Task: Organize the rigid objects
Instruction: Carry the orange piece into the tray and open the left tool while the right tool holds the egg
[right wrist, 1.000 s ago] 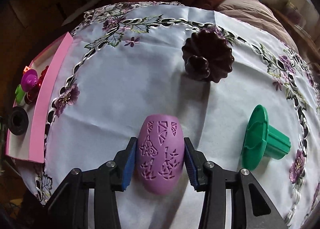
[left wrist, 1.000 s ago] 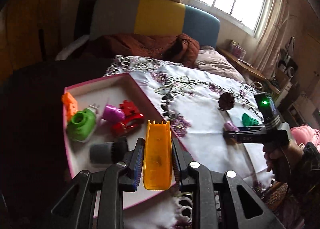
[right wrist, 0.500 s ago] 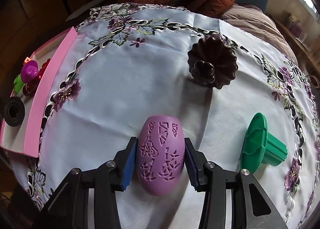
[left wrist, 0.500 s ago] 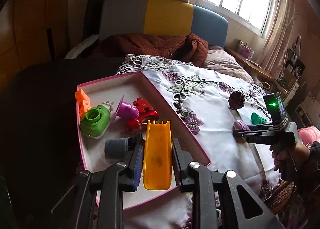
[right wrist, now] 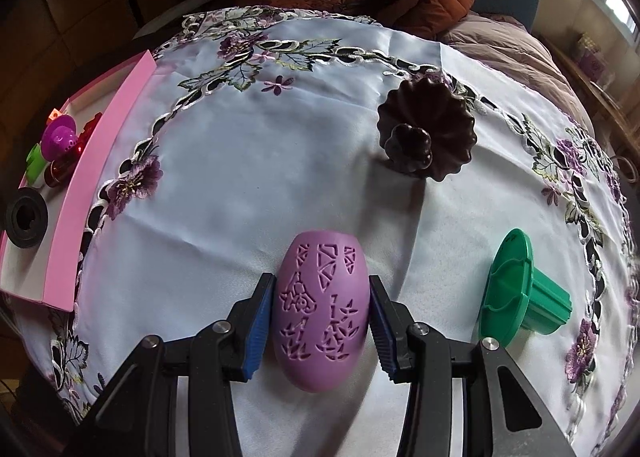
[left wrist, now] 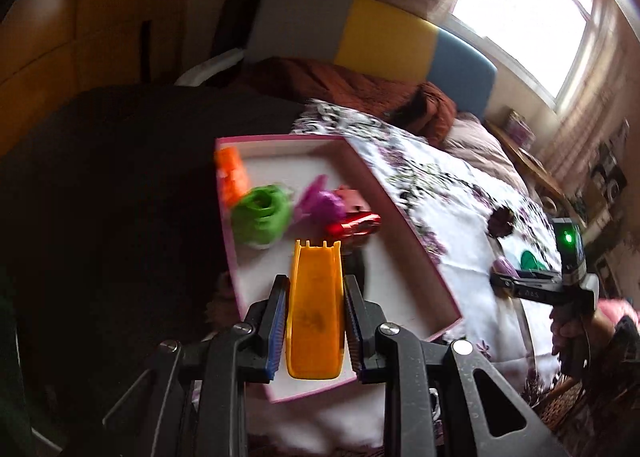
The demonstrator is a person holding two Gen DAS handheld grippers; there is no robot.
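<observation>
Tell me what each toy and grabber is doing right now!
left gripper: shut on the yellow slide, over the pink box
right gripper: shut on the purple egg
green piece: lying on its side on the tablecloth
brown flower mold: tilted on the cloth

A long yellow plastic slide-shaped piece (left wrist: 316, 309) is hanging lengthwise over a shallow pink-rimmed white box (left wrist: 404, 217), in which an orange block (left wrist: 231, 173), a green round toy (left wrist: 261, 215), a magenta cone-shaped piece (left wrist: 320, 203), a shiny red toy (left wrist: 354, 226) and a black ring (right wrist: 26, 218) are lying. On the embroidered white cloth (right wrist: 248, 161), a mauve egg-shaped shell with cut-out patterns (right wrist: 321, 307) is resting, with a dark brown fluted mould (right wrist: 426, 133) beyond it and a green flanged plug (right wrist: 520, 295) lying on its side.
</observation>
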